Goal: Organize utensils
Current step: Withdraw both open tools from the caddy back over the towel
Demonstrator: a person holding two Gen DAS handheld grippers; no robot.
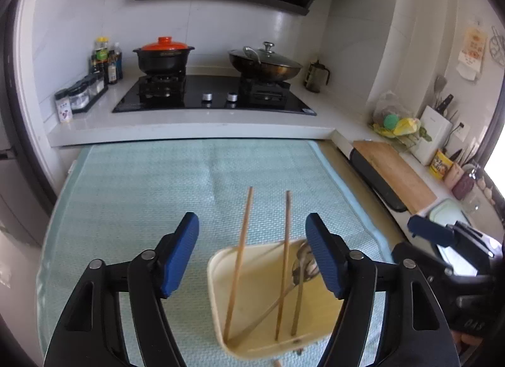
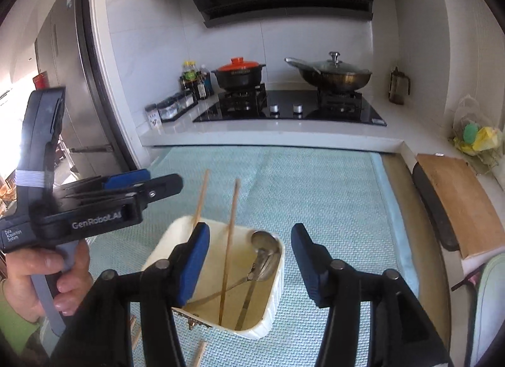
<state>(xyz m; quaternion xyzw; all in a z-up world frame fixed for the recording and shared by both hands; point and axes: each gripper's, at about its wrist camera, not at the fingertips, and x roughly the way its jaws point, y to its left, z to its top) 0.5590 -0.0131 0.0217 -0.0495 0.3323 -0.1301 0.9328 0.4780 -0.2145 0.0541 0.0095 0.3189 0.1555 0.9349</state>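
Note:
A cream rectangular container (image 1: 217, 291) (image 2: 271, 303) stands on the pale green mat (image 1: 132, 196) (image 2: 331, 190). Two wooden chopsticks (image 1: 240, 256) (image 2: 228, 247) lean in it, tips sticking out over the far rim. Two metal spoons (image 1: 300, 267) (image 2: 263, 258) lie inside it. My left gripper (image 1: 252, 250) is open and empty, above the container. My right gripper (image 2: 249, 259) is open and empty, its jaws straddling the container from above. The left gripper shows in the right wrist view (image 2: 151, 183), held by a hand at the left.
More wooden sticks (image 2: 199, 354) lie on the mat at the container's near side. Behind the mat is a counter with a gas hob (image 1: 214, 95), a clay pot (image 1: 162, 57), a wok (image 1: 265, 62) and seasoning bottles (image 1: 104, 60). A wooden cutting board (image 2: 460, 202) lies at the right.

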